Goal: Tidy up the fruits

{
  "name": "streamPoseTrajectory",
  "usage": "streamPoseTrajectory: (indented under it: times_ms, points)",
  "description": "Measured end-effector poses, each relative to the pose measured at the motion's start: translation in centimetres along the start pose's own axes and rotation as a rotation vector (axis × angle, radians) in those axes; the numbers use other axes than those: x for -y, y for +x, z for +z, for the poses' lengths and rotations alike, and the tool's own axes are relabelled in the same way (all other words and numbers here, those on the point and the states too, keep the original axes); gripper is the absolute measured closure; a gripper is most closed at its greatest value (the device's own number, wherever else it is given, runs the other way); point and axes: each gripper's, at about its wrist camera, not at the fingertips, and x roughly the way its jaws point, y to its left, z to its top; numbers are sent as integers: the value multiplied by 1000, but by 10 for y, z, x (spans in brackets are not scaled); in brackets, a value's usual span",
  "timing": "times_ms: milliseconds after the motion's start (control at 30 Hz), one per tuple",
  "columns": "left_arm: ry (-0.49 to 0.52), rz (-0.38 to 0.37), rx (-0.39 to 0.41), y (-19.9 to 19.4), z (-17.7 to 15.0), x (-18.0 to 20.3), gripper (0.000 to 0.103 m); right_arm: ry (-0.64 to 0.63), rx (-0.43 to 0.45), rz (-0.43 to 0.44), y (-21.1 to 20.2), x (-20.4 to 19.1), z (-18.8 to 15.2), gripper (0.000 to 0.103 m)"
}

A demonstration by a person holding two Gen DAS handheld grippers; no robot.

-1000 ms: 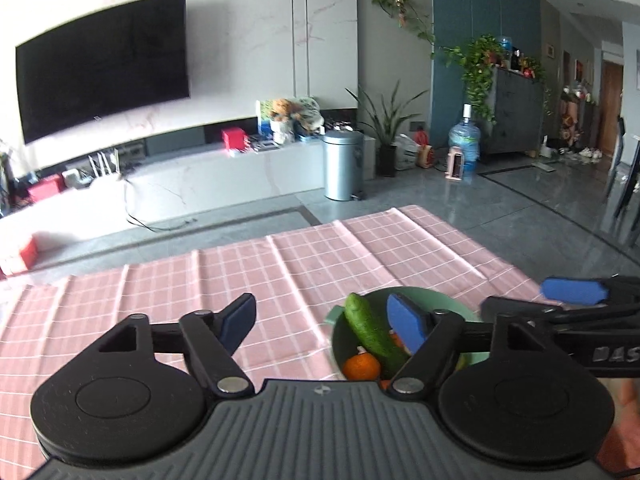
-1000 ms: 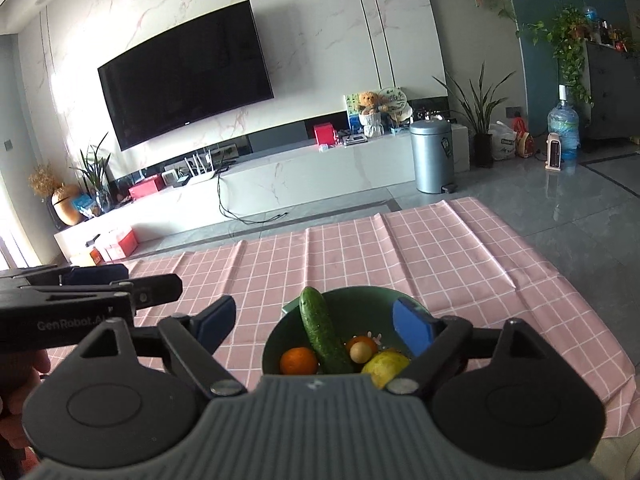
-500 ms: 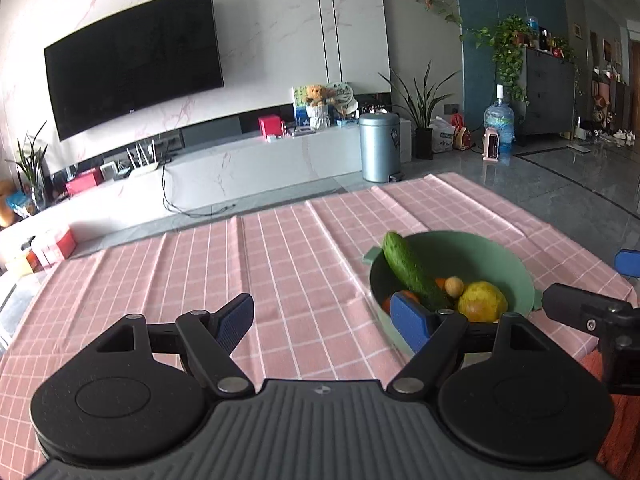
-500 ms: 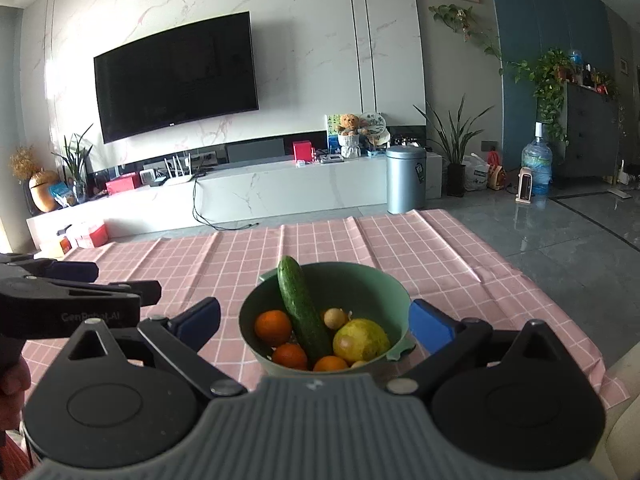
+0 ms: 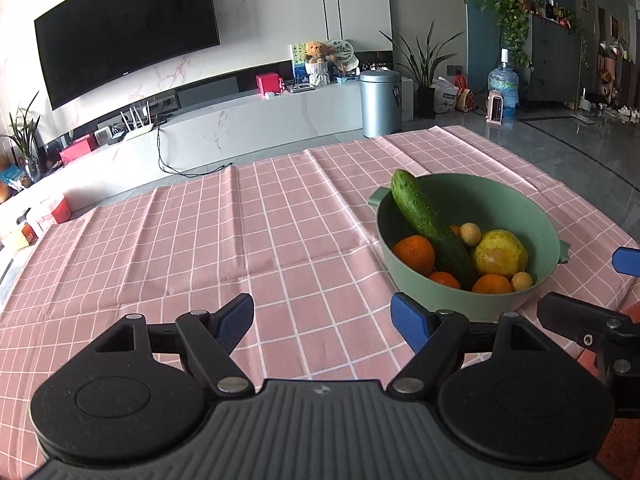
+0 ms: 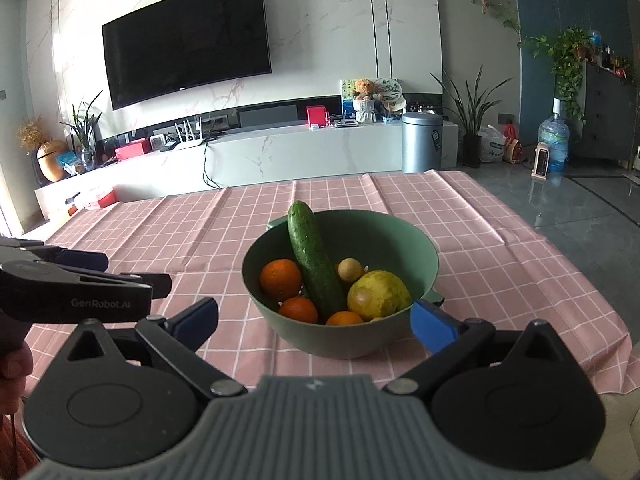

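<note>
1. Pink checked cloth (image 5: 248, 240) covers the worktop, with a living-room wall and a dark television (image 6: 188, 36) behind it.
2. My right gripper (image 6: 314, 318) has its jaws spread wide; they have just been opening, and nothing is pressed between them. The near wall of the green bowl (image 6: 416, 248) sits in the gap.
3. My left gripper (image 5: 322, 318) also stands wide with nothing held, over bare cloth just left of the bowl.
4. Inside the bowl: a cucumber (image 6: 314, 258) leaning on the far rim, oranges (image 6: 281, 278) to its left and in front of it, a yellow-green fruit (image 6: 378, 294) on its right, and a small tan ball (image 6: 349, 269) behind that.
5. As I judge it, sorting has not begun; every piece lies in the bowl.
6. Risks I see:
   - the cucumber rests across the oranges, so lifting one first could roll it out over the rim;
   - a finger catching the rim could tip or slide the bowl on the loose cloth;
   - both grippers sit near each other beside the bowl and could collide.
</note>
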Motion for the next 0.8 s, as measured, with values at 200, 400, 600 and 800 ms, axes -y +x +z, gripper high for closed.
streamPoseTrajectory:
  times_ms: [200,400,600,800]
  points:
    - [1,-1,-40,10,-7,2,11,25,-26,4,10,2,0,5]
    - [8,-1,-58,12,-8,3,11,37,-21,-2,8,2,-2,5]
    - [8,4,-58,9,-8,2,11,24,-15,-13,8,-2,-3,5]
    - [5,7,-51,6,-7,0,11,16,-12,-19,9,-3,-3,5]
